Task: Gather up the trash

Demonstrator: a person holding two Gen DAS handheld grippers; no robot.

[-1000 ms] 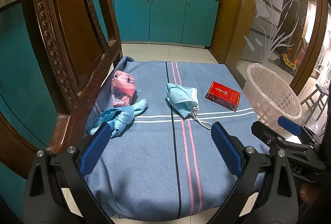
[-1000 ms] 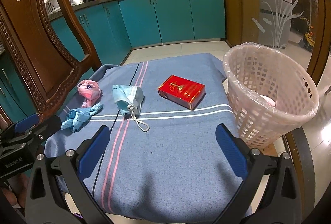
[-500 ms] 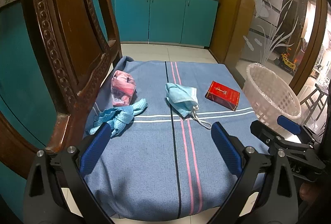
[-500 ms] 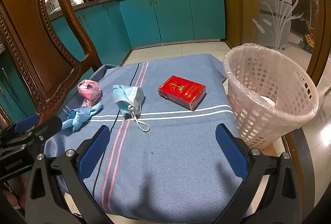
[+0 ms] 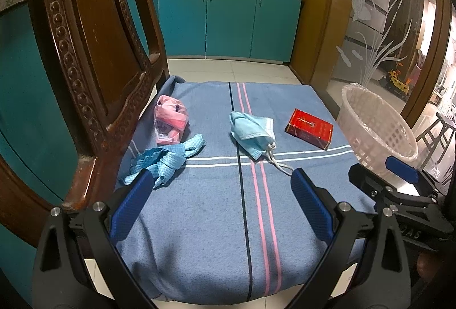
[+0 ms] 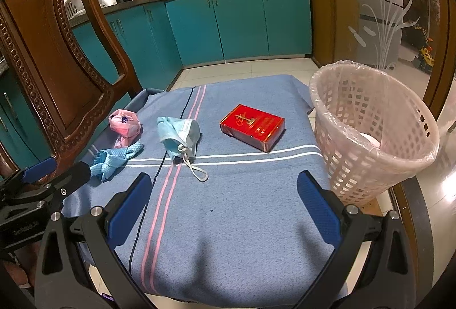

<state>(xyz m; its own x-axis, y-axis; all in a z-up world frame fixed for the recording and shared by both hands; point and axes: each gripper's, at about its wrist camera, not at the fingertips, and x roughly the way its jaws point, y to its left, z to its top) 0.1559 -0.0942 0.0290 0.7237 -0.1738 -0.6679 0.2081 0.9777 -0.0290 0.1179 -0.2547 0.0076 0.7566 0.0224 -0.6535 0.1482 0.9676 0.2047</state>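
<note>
Over the near edge of the blue striped cloth (image 6: pixel 242 223) your right gripper (image 6: pixel 225 203) hangs with its jaws wide and empty, and your left gripper (image 5: pixel 219 203) stands the same way beside it. Nothing on the cloth looks collected yet: the red cigarette box (image 6: pixel 252 127) lies nearest the right edge, the blue face mask (image 6: pixel 179 135) mid-cloth, the crumpled blue rag (image 5: pixel 165 159) and pink wrapper (image 5: pixel 170 123) along the left edge by the wooden chair (image 5: pixel 94 52). Just off the right edge, the lined trash basket (image 6: pixel 370 132) already holds something pale, so four pieces look left.
</note>
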